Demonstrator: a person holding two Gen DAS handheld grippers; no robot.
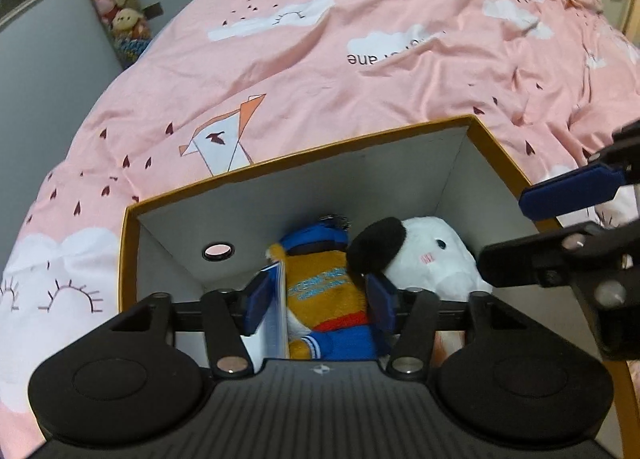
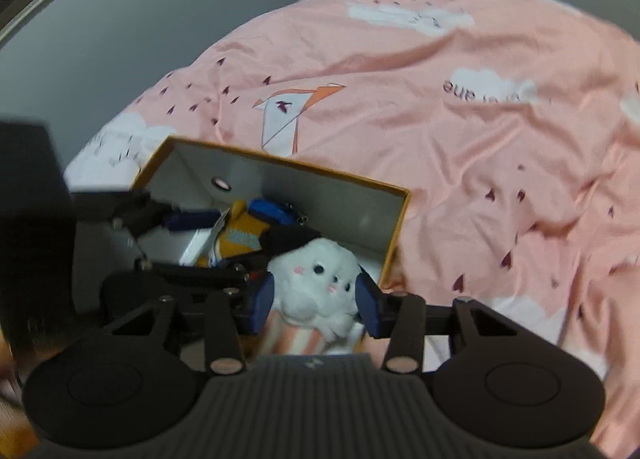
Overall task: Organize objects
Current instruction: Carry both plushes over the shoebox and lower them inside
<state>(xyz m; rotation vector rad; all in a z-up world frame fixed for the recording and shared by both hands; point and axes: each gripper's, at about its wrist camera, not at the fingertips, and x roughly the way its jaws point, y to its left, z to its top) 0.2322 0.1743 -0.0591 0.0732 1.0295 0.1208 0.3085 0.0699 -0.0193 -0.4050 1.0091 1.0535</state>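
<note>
An open orange-rimmed box [image 1: 332,145] with grey inner walls stands on the bed; it also shows in the right wrist view [image 2: 280,167]. Inside lie an orange plush in a blue cap and blue outfit [image 1: 324,291] and a white plush dog with black ears [image 1: 432,259]. My left gripper [image 1: 320,303] reaches into the box, its blue pads close on both sides of the orange plush and its paper tag. My right gripper [image 2: 316,303] has its pads on both sides of the white plush dog [image 2: 320,279] over the box's near right part. The orange plush [image 2: 240,239] lies behind it.
The pink bedcover [image 1: 360,59] with clouds and bird prints spreads behind and right of the box. A hanging column of small plush toys [image 1: 116,7] is against the grey wall at the far left. The box wall has a round hole [image 1: 218,250].
</note>
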